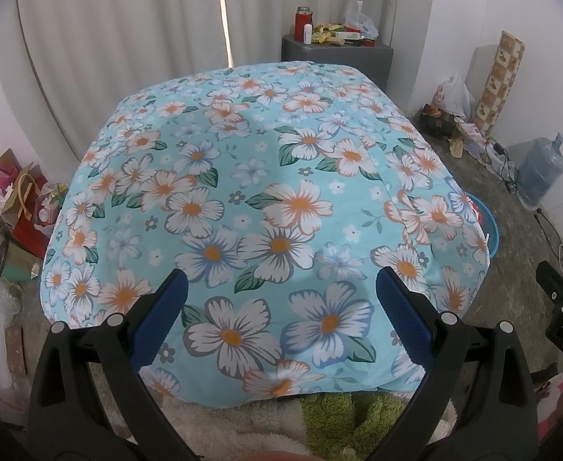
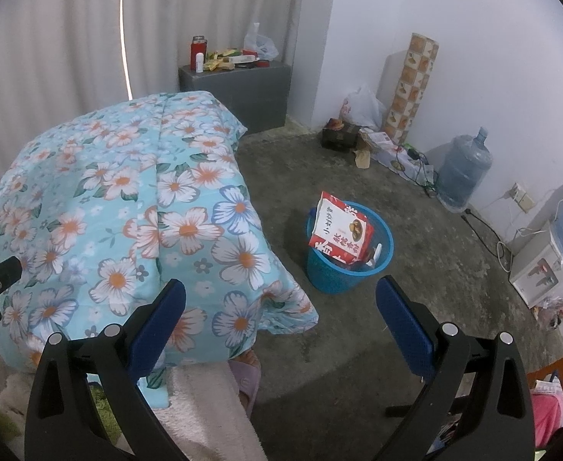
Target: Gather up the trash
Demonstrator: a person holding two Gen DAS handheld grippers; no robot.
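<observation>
A blue plastic trash basket (image 2: 343, 272) stands on the concrete floor beside the bed, with a red and white snack bag (image 2: 341, 232) sticking out of it. Only its rim (image 1: 490, 230) shows in the left wrist view, past the bed's right edge. My left gripper (image 1: 281, 288) is open and empty, above the flowered blue bedspread (image 1: 266, 192). My right gripper (image 2: 281, 299) is open and empty, above the floor and the bedspread's corner (image 2: 281, 307), short of the basket. The right gripper's tip (image 1: 558, 288) shows at the right of the left wrist view.
A grey cabinet (image 2: 239, 88) with bottles and packets stands by the curtain. Plastic bags, a dark box and a patterned roll (image 2: 412, 84) lie along the right wall, with water jugs (image 2: 462, 169) and cables. Boxes and paper clutter (image 1: 12, 207) sit left of the bed.
</observation>
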